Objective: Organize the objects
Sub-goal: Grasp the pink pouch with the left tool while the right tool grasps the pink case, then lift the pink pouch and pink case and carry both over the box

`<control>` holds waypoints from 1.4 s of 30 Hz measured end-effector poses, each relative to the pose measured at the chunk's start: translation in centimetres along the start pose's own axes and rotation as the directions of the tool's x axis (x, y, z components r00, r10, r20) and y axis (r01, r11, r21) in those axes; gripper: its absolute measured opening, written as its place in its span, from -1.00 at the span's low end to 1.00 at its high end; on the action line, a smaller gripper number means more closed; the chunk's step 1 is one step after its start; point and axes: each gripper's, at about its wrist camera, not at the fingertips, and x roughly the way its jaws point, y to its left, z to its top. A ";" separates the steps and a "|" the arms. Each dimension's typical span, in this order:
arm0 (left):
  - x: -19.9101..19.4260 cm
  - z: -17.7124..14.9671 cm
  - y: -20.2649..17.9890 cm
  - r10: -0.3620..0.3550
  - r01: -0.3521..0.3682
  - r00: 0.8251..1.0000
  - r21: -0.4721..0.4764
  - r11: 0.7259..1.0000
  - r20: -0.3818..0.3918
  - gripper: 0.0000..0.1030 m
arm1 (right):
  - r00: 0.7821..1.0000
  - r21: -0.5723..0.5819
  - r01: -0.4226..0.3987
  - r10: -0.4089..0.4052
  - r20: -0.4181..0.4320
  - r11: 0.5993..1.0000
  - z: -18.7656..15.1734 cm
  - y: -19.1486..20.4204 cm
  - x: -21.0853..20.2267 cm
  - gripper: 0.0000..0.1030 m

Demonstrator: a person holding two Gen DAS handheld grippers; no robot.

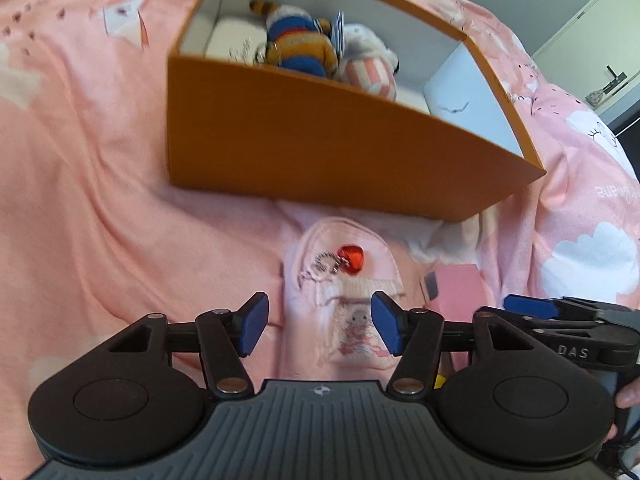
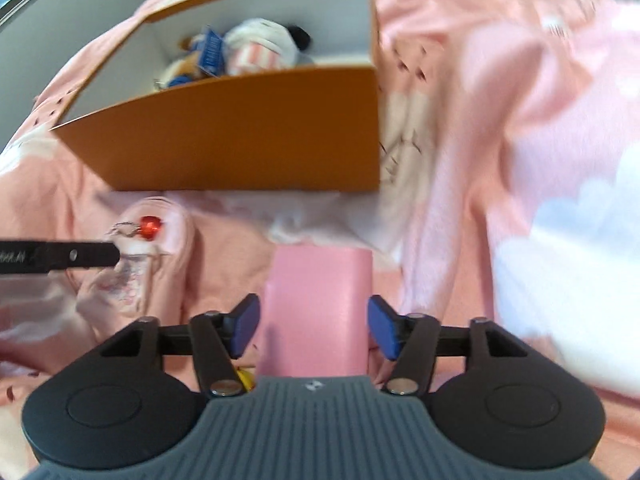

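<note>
**Operator:** Fingers (image 1: 253,324) of the left gripper (image 1: 320,326) stand spread, nothing pinched. Below them lies a pink pouch (image 1: 348,296) with a red bead (image 1: 351,258) on a small chain, just in front of the orange box (image 1: 320,148). Soft toys (image 1: 304,44) already sit inside the box. The right gripper (image 1: 532,307) shows in profile to the right of the pouch, further from the box.

**Checker:** Risk in that view?

**Operator:** The pouch is limp cloth on a pink blanket (image 1: 88,160). Closing too low would likely pinch blanket with it; catching only the chain would let the pouch swing.

**Checker:** Right wrist view?

**Operator:** Right gripper (image 2: 314,328) fingers are spread on either side of a pink block (image 2: 320,304), not pressing it. The block lies in front of the box (image 2: 240,132), to the right of the pouch (image 2: 136,264). The left gripper's finger (image 2: 60,260) reaches in over the pouch.

**Checker:** Risk there?

**Operator:** The block nearly fills the gap, so an off-centre approach could push it away. Both tools work close together and could collide.
</note>
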 end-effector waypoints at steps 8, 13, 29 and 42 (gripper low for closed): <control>1.3 -0.6 -0.5 0.016 -0.016 1.000 -0.002 1.000 -0.021 0.29 | 0.996 -0.087 0.021 -0.028 -0.080 0.996 0.0 1.3 3.2 0.57; 2.1 -0.7 -0.7 0.001 -0.001 1.000 -0.004 1.000 -0.020 0.08 | 0.993 -0.102 0.036 -0.046 -0.106 0.994 0.1 1.4 4.8 0.57; 0.9 -0.9 -0.8 -0.016 0.016 0.999 0.001 1.000 0.037 -0.37 | 0.995 0.063 -0.043 0.049 -0.092 0.997 0.6 -1.9 3.5 0.16; 1.6 -0.9 0.0 -0.023 0.023 1.000 -0.027 0.999 0.006 -0.34 | 0.974 0.184 -0.204 0.218 -0.063 0.962 0.1 -4.2 2.1 -0.46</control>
